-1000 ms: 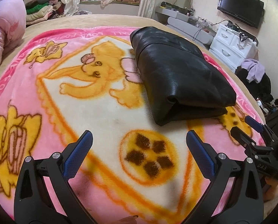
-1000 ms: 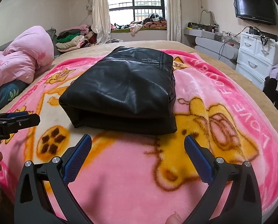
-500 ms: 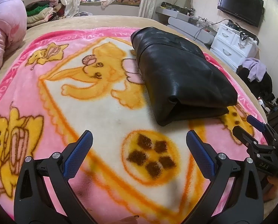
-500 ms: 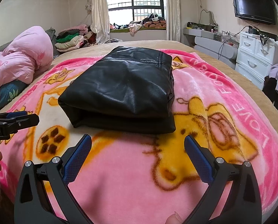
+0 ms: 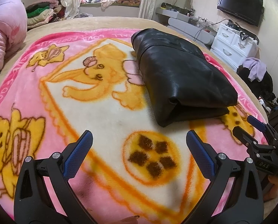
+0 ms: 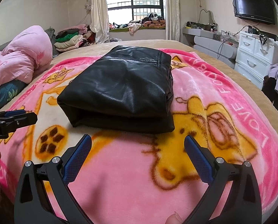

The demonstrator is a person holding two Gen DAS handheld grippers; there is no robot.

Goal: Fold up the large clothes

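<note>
A black leather garment [image 5: 181,74] [image 6: 120,87] lies folded into a thick rectangle on a pink cartoon blanket [image 5: 101,100] [image 6: 131,168] spread over the bed. My left gripper [image 5: 139,140] hovers open over the blanket, short of the garment's near left corner, holding nothing. My right gripper [image 6: 138,143] is open too, just in front of the garment's near folded edge, with nothing between its fingers. Each gripper shows in the other's view: the right gripper [image 5: 251,128] at the right edge, the left gripper [image 6: 21,117] at the left edge.
A pink duvet [image 6: 21,59] is bunched at the head of the bed. Stacked clothes [image 6: 71,39] sit by the window. White drawers [image 6: 256,56], a wall TV [image 6: 253,5] and a clothes heap [image 5: 256,74] line the right side. The bed's edge drops off to the right.
Both grippers have drawn back slightly from the folded garment and stay open. The garment has not moved.
</note>
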